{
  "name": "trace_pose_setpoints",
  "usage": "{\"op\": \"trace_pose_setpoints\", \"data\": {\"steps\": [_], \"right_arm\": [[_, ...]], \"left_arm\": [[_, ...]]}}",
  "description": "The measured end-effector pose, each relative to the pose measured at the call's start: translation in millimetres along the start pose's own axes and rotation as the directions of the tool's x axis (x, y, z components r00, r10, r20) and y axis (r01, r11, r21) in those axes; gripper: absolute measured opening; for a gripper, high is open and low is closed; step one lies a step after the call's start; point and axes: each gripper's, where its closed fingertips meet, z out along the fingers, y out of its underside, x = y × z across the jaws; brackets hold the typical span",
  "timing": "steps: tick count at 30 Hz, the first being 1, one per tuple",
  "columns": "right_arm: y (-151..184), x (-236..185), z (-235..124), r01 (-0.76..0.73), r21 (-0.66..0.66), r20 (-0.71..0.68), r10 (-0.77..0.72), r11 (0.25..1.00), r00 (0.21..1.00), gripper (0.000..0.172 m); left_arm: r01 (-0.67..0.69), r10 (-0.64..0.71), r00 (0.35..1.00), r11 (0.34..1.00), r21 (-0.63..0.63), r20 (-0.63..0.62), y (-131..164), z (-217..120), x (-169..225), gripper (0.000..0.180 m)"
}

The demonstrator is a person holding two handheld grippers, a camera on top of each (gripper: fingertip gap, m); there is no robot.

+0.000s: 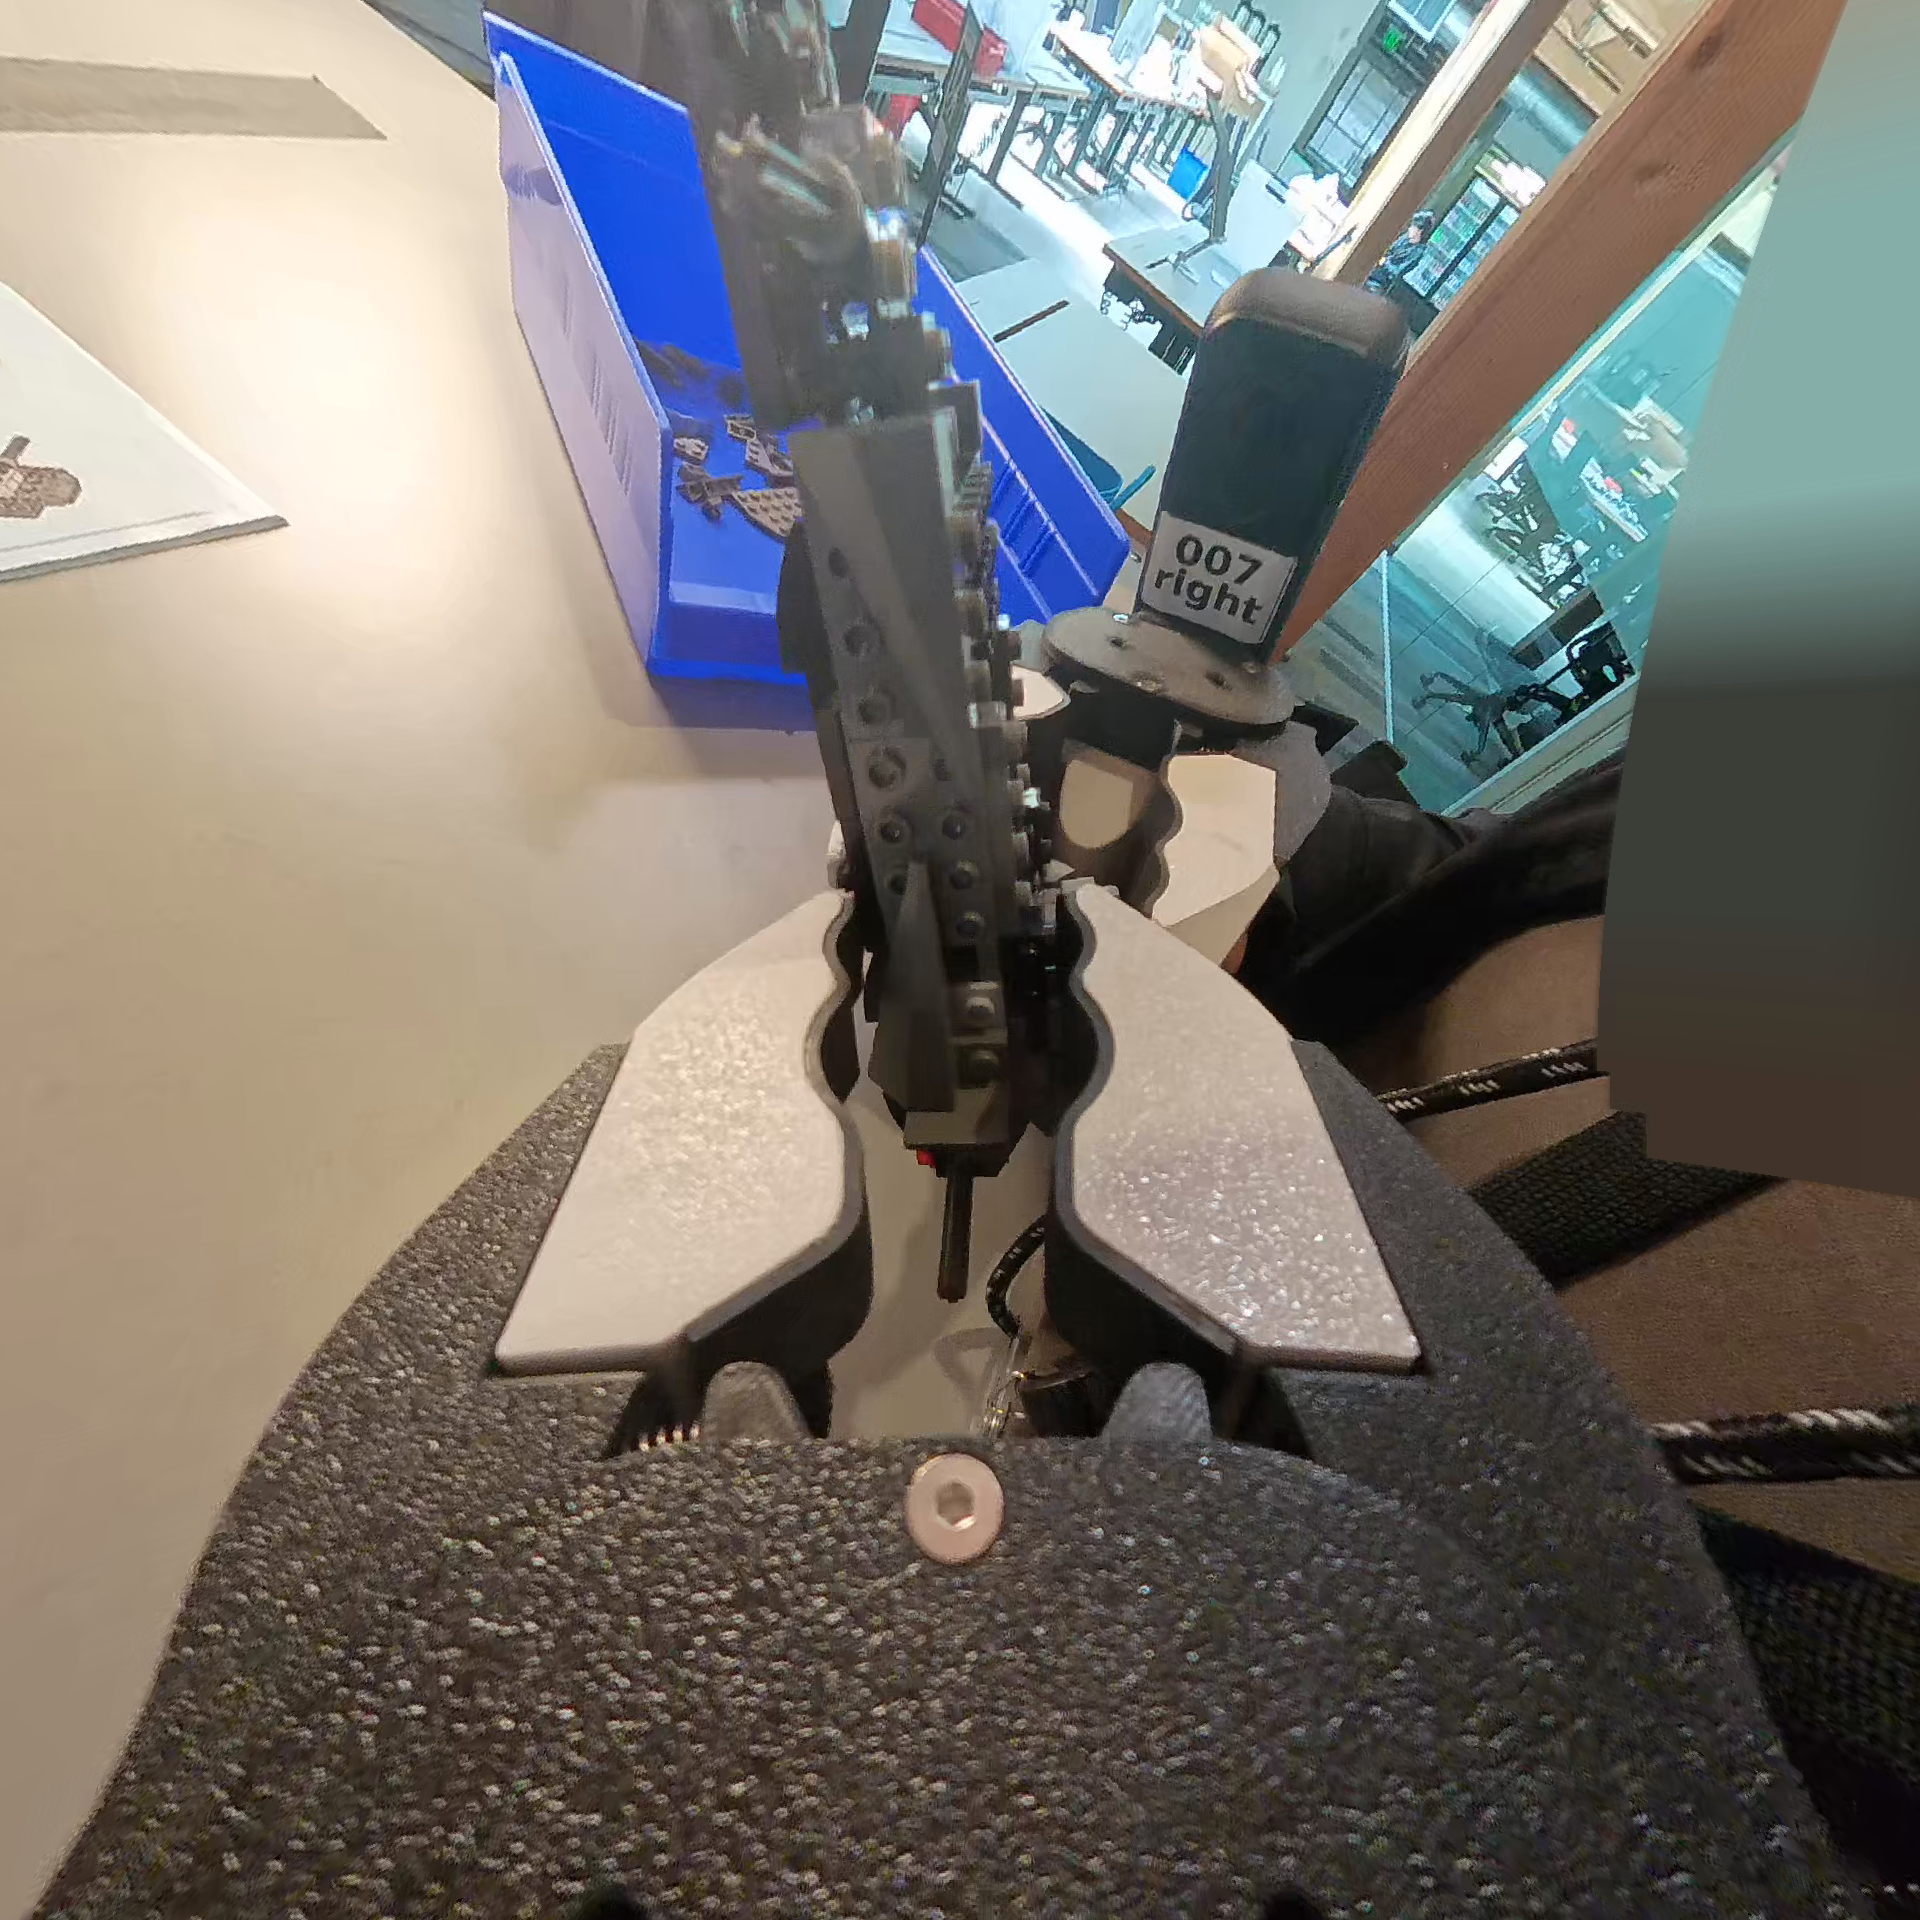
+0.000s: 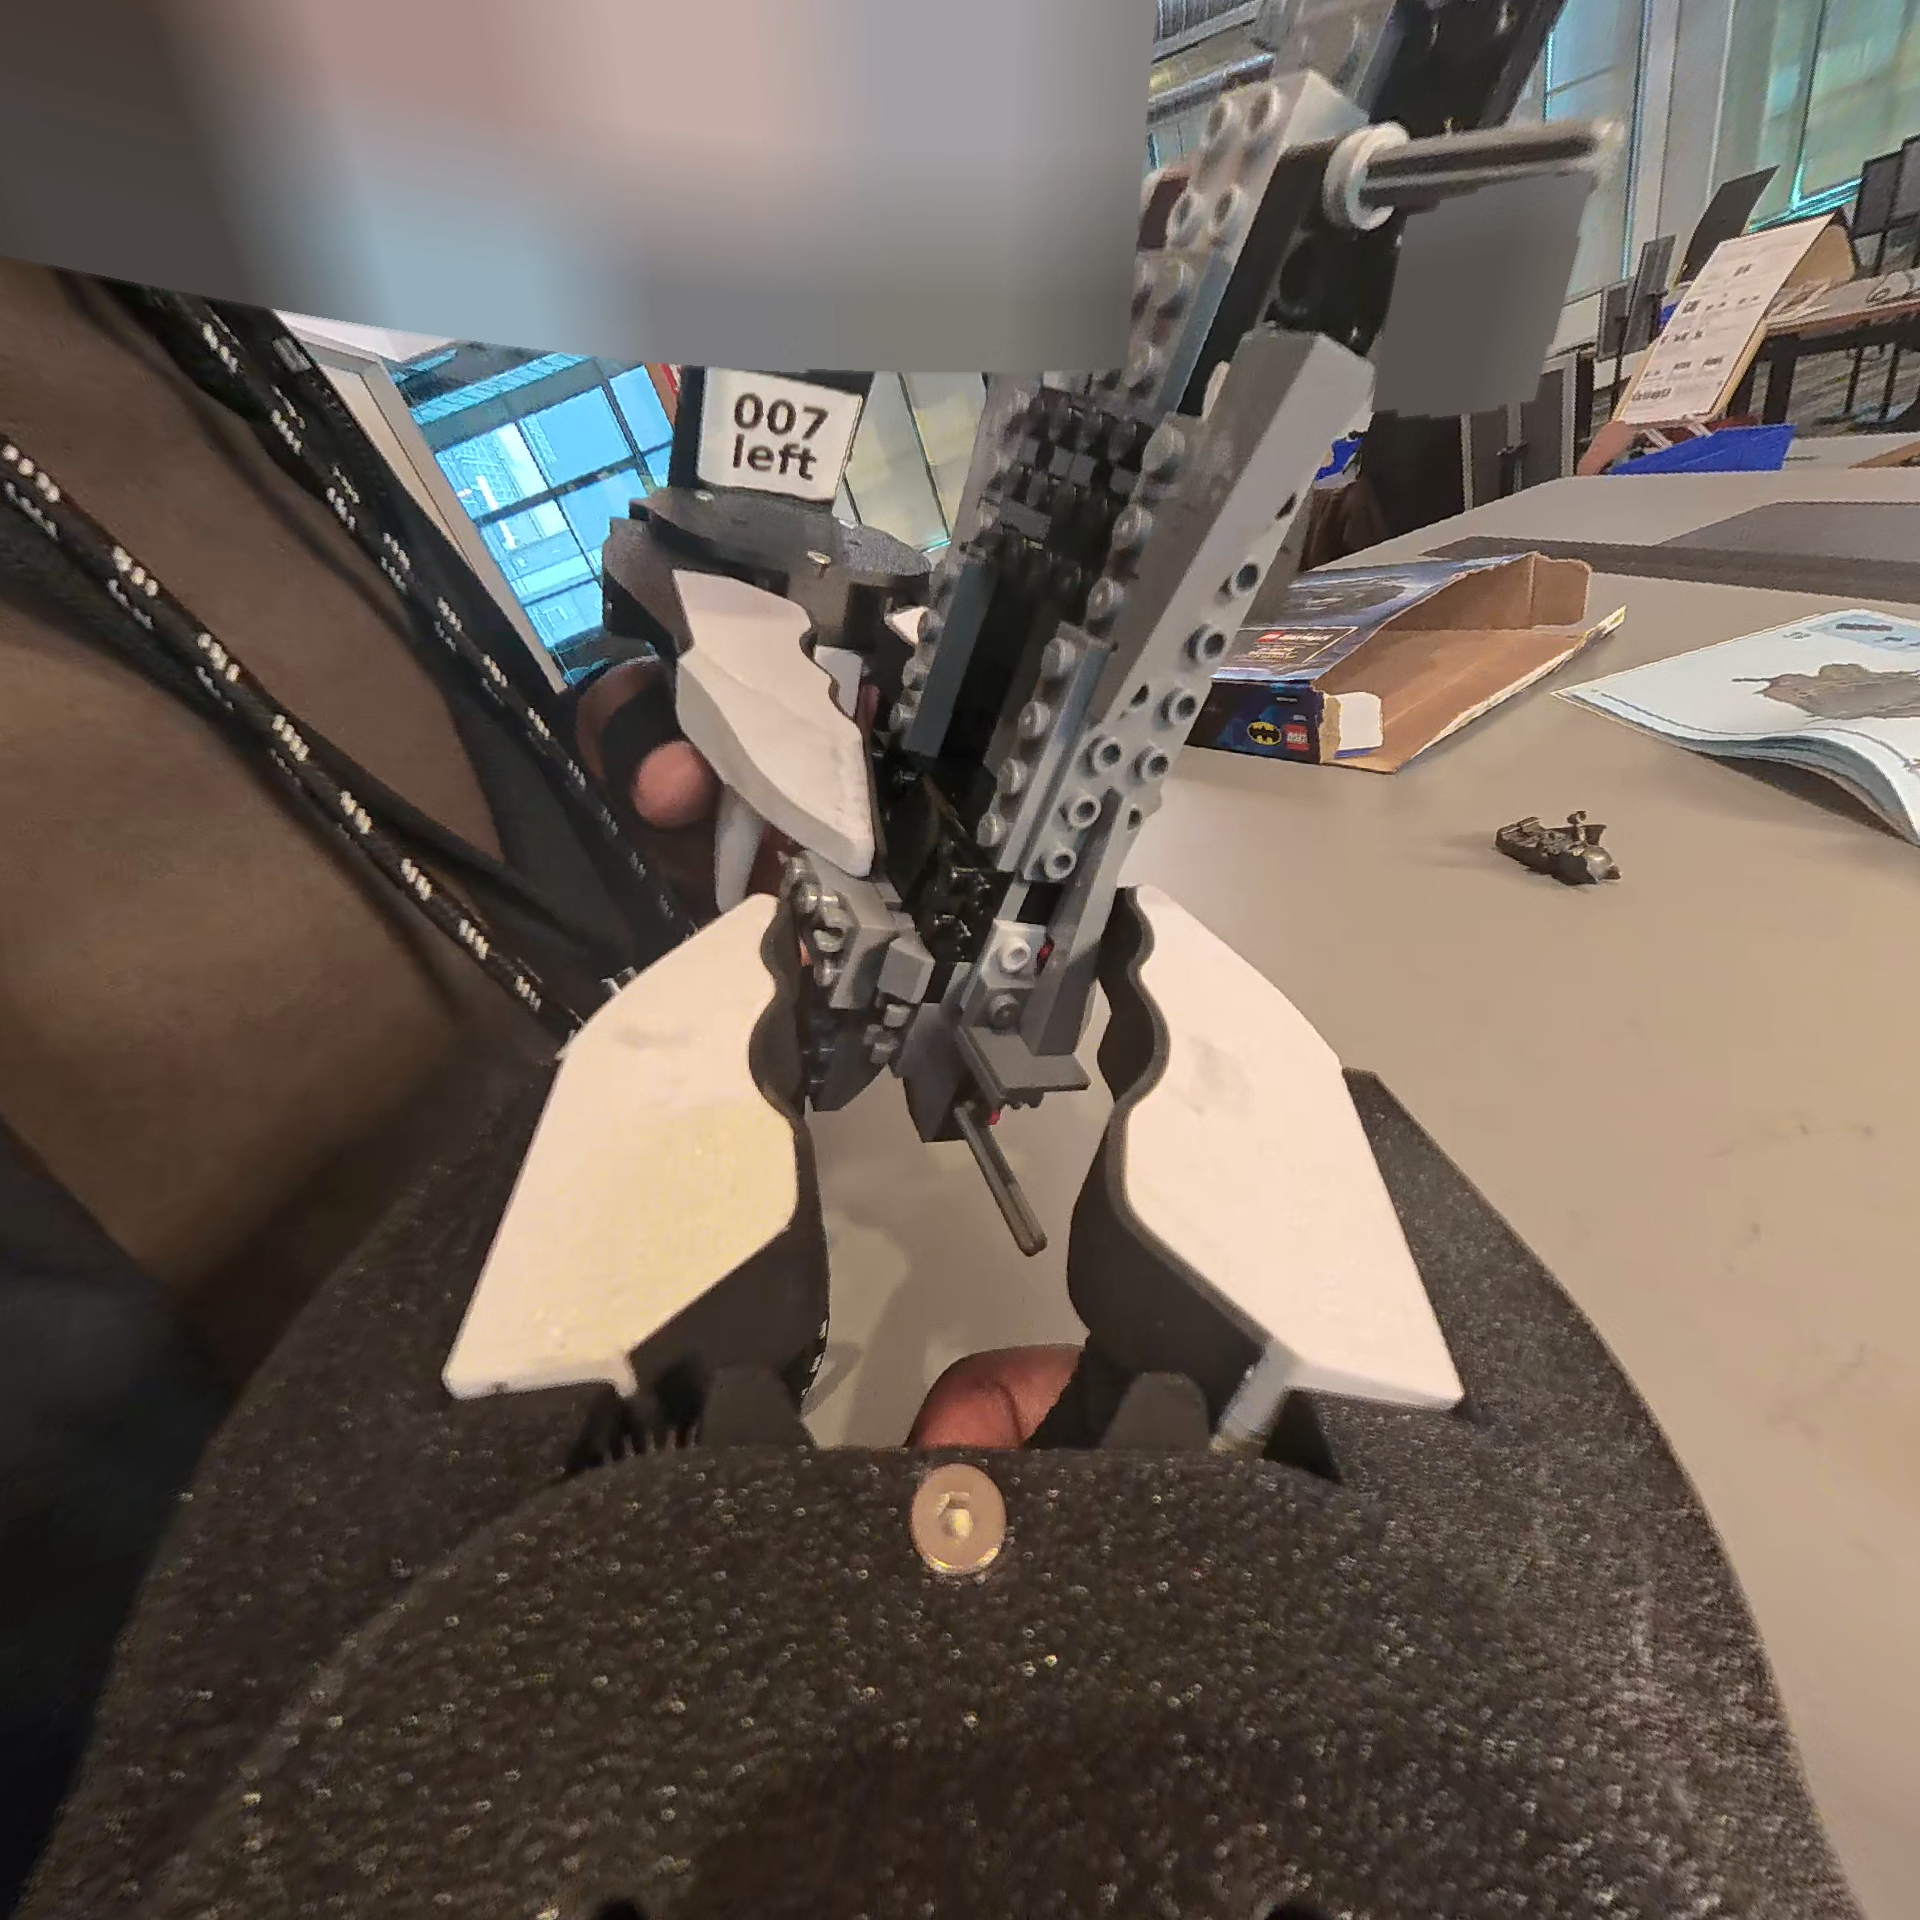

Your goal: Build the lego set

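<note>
A pale table (image 2: 1558,1091) in an open workshop is seen. A long grey brick model (image 1: 914,727) is clamped by the partly closed left gripper (image 1: 961,966) and right gripper (image 2: 951,966). A blue bin (image 1: 582,312) lies beyond the left fingers; bare tabletop spreads right of the right fingers.

Bare tabletop (image 1: 260,831) wide open to the left. Blue bin (image 1: 623,416) blocking ahead, loose grey pieces inside. Booklet (image 1: 104,488) at far left edge. On right side: open stretch of table, then small dark piece (image 2: 1558,847), torn box (image 2: 1455,655), open booklet (image 2: 1787,696) beyond.
</note>
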Motion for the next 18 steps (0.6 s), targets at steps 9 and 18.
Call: {"op": "trace_pose_setpoints", "data": {"steps": [9, 18], "right_arm": [[-4, -1, -1, -0.02, 0.044, 0.017, 0.019, 0.999, 1.0, 0.056], [-9, -4, -4, -0.045, 0.082, 0.041, 0.042, 0.996, 0.998, 0.056]], "left_arm": [[0.029, -0.029, 1.0, 0.999, 0.013, -0.003, -3, -1, 2, 0.035], [0.044, -0.045, 0.999, 0.998, 0.054, 0.017, -11, 1, 6, 0.035]]}}
